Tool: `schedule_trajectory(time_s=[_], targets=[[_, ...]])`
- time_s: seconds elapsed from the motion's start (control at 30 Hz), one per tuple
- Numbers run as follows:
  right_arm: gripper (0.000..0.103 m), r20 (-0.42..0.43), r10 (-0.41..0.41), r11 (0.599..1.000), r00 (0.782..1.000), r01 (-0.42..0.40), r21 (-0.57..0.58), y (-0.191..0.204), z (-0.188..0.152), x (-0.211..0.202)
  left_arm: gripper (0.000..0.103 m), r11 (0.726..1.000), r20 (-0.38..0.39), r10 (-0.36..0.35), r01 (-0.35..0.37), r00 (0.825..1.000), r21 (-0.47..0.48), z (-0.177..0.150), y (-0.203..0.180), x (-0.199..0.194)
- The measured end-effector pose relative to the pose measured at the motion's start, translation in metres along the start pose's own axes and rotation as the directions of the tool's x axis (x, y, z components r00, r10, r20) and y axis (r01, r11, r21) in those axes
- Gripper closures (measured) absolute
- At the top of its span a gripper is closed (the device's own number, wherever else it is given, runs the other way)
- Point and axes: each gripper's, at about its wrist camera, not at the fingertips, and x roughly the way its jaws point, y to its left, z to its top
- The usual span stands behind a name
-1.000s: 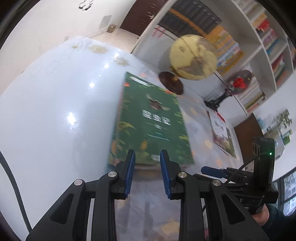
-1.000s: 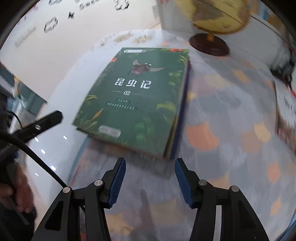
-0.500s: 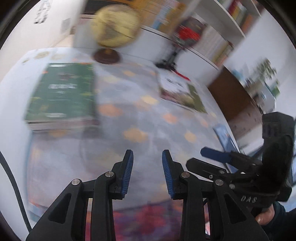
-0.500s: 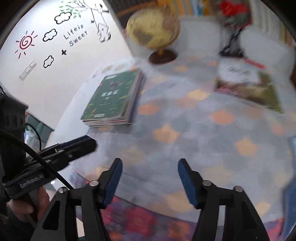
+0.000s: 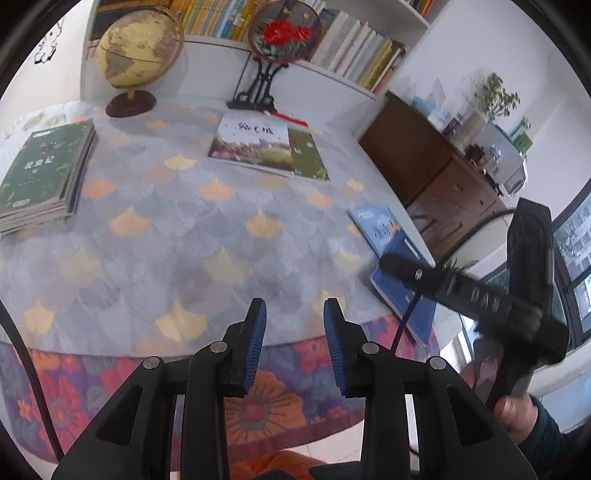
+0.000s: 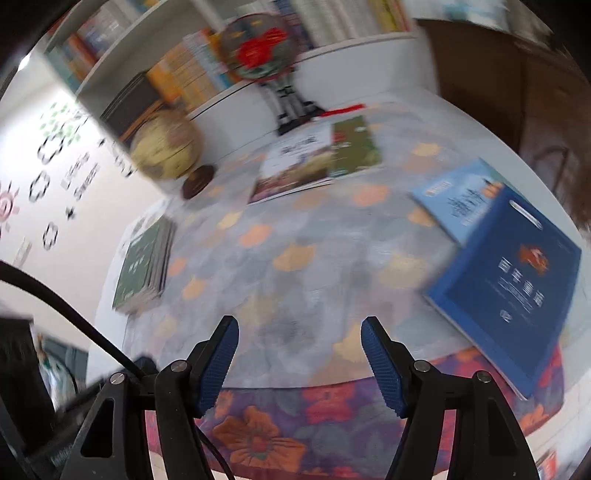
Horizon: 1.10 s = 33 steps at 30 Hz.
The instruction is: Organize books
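A stack of green books (image 5: 44, 173) (image 6: 146, 266) lies at the table's left. A white-covered book overlapping a green one (image 5: 258, 147) (image 6: 303, 162) lies at the back. At the right edge a dark blue book (image 5: 402, 295) (image 6: 509, 288) rests partly on a light blue book (image 5: 376, 225) (image 6: 454, 199). My left gripper (image 5: 294, 332) hovers over the near table edge, its jaws a narrow gap apart with nothing between them. My right gripper (image 6: 299, 354) also hangs above the near edge, its jaws opening wide and empty, the dark blue book to its right.
A globe (image 5: 136, 48) and a round embroidered screen on a black stand (image 5: 284, 33) stand at the back before bookshelves. A wooden cabinet (image 5: 443, 177) is off the right side. A floral cloth (image 5: 258, 387) hangs over the near edge. A hand (image 5: 513, 410) holds the right tool.
Both grippers have pulled back from the green stack and swung right, so the whole table now shows. The right jaws have spread wider. The left jaws look the same.
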Motion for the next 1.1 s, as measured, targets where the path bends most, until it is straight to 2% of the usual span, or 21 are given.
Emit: schedule_trajectory(time_s=[0.13, 0.27, 0.33, 0.5, 0.7, 0.8, 0.9, 1.0, 1.1], targets=[[0.036, -0.008, 0.004, 0.998, 1.0, -0.004, 0.06, -0.017, 0.007, 0.006, 0.074, 1.0, -0.014, 0.006, -0.006, 1.0, -0.009, 0.007, 0.003, 0.009], [0.036, -0.029, -0.022, 0.999, 0.999, 0.022, 0.024, -0.016, 0.017, 0.019, 0.074, 0.999, -0.031, -0.009, 0.007, 0.999, -0.049, 0.025, 0.017, 0.028], [0.036, -0.026, -0.027, 1.0, 0.999, 0.027, 0.004, -0.012, 0.032, 0.024, 0.074, 0.997, -0.022, -0.033, 0.032, 0.999, -0.065, 0.043, 0.024, 0.037], [0.036, -0.002, -0.048, 0.998, 0.999, 0.048, -0.028, 0.001, 0.073, 0.049, 0.073, 1.0, -0.013, -0.01, 0.009, 1.0, -0.018, 0.094, 0.04, 0.056], [0.036, -0.027, -0.073, 0.997, 0.997, 0.073, -0.018, 0.012, 0.135, 0.106, 0.07, 1.0, -0.038, 0.012, -0.012, 0.999, -0.014, 0.165, 0.082, 0.104], [0.036, -0.055, -0.092, 0.993, 0.994, 0.087, -0.082, 0.026, 0.163, 0.14, 0.07, 1.0, -0.069, 0.002, -0.004, 0.998, -0.027, 0.196, 0.105, 0.141], [0.036, -0.062, -0.149, 0.978, 0.987, 0.138, -0.158, 0.037, 0.185, 0.175, 0.07, 0.999, -0.088, -0.013, 0.01, 0.996, -0.036, 0.216, 0.12, 0.175], [0.036, -0.102, -0.208, 0.971, 0.973, 0.193, -0.141, 0.027, 0.2, 0.206, 0.07, 0.998, -0.09, -0.048, 0.043, 0.995, -0.056, 0.232, 0.133, 0.202], [0.038, -0.136, -0.249, 0.964, 0.959, 0.232, -0.131, 0.015, 0.212, 0.23, 0.07, 0.995, -0.097, -0.041, 0.032, 0.994, -0.092, 0.243, 0.147, 0.226]])
